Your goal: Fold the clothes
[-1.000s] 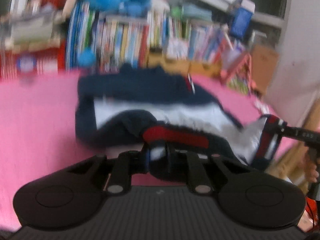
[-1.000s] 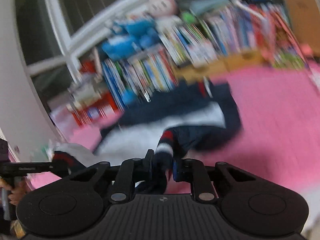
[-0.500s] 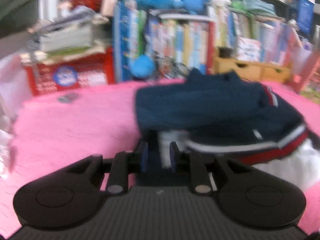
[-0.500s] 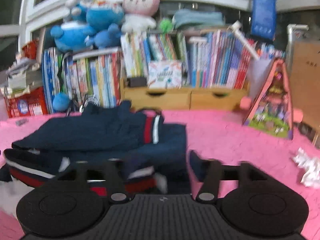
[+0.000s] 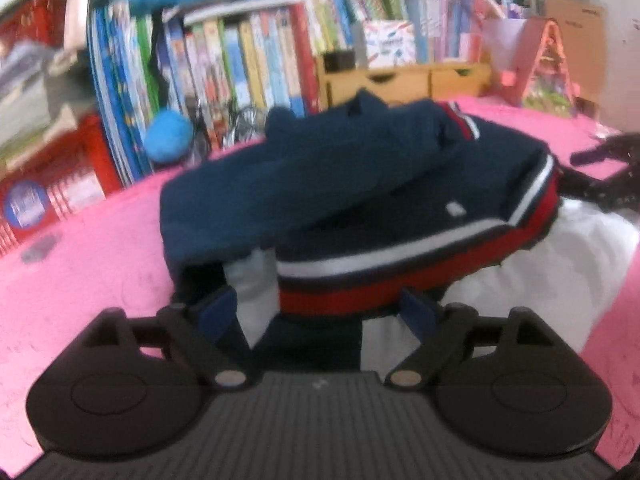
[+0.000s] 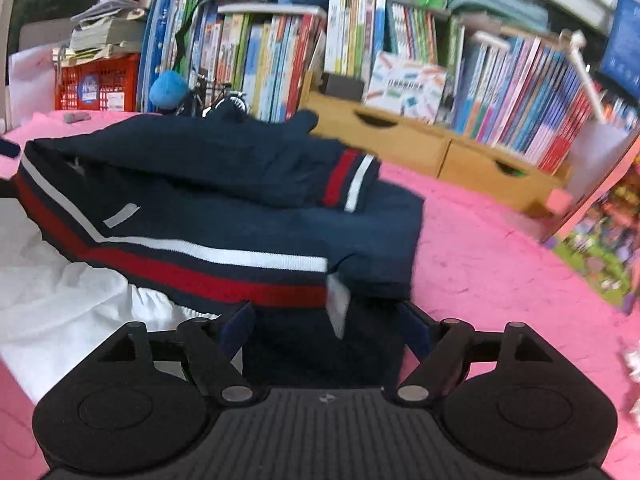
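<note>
A folded navy jacket lies on the pink mat. The left gripper and the right gripper both stand spread wide at its near edge, gripping nothing.

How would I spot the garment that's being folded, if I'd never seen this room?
Find the pink table in front of the crowded bookshelf. On it, atop white cloth, lies the navy jacket, the only dark item, edged with a red and white stripe.
</note>
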Tool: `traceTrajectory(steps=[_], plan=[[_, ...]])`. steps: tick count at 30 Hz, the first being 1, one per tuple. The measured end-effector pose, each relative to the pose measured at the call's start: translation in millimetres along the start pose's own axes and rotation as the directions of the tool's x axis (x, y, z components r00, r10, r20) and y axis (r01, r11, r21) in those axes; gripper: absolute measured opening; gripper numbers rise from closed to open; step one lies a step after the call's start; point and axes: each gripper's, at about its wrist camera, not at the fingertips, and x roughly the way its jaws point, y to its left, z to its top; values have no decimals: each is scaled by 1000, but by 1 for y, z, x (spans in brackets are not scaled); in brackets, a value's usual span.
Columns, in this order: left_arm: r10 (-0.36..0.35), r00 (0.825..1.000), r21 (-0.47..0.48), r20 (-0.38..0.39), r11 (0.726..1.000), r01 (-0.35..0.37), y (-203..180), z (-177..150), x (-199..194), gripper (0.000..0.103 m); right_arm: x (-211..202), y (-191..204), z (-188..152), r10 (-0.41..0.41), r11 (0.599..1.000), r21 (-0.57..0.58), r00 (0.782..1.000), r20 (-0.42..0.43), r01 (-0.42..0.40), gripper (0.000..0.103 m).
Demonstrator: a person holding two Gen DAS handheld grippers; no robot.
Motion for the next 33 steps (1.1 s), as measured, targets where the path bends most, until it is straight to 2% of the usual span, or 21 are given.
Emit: traceTrajectory(steps=[2,5,7,9,10,11,12,13,15,16,18,20,22,24,28,30,33], plan=[[-30,999,-49,-23,998,28,5,-4,7,87,4,-2,-2,26,999,32,1000,-8,-26,74],[-76,997,-113,-20,991,74,12,-9,8,73,-1,-11,-6,85,991,102,996,-19,-83,69],[-82,997,-141,-9,987,80,13,-11,7,70,-8,-14,-8,134,984,124,991,-11,-131,69],[-49,999,-181,3,982,49,7,-12,0,50,-14,-10,7,99,989,107,995,29,-101,69],[-22,1000,-222,7,975,23,3,-12,-6,32,-17,-8,14,81,991,99,995,50,-86,63],[-7,999,-237,54,971,20,-3,-14,-15,17,-20,-6,22,64,993,91,995,70,-70,54],[8,994,-195,113,981,14,-12,-16,-26,14,-22,-4,29,47,995,84,995,91,-55,32],[43,986,-145,162,989,-19,-20,-14,-38,13,-25,-2,37,30,996,77,993,111,-39,15],[47,968,-130,246,991,-15,-17,1,-54,11,-31,2,51,-3,998,64,988,153,-6,10],[41,956,-138,289,990,0,-12,12,-61,11,-33,4,59,-20,998,58,985,174,10,10],[72,929,-127,364,992,-27,5,46,-65,11,-39,8,73,-52,998,46,975,215,43,9],[128,896,-102,424,990,-93,19,79,-55,11,-44,12,88,-83,996,37,963,257,77,9],[175,877,-92,448,985,-149,35,109,-32,12,-50,16,103,-114,993,29,948,298,110,9],[211,883,-82,420,977,-195,48,130,3,13,-29,16,119,-133,991,8,945,300,137,9],[243,941,-91,235,969,-228,76,137,99,14,43,10,153,-162,982,-48,951,262,180,9],[242,960,-121,141,967,-226,85,131,137,14,80,8,167,-178,977,-78,956,235,201,9],[234,968,-158,93,963,-217,93,119,166,20,141,15,157,-216,964,-132,968,124,232,9]])
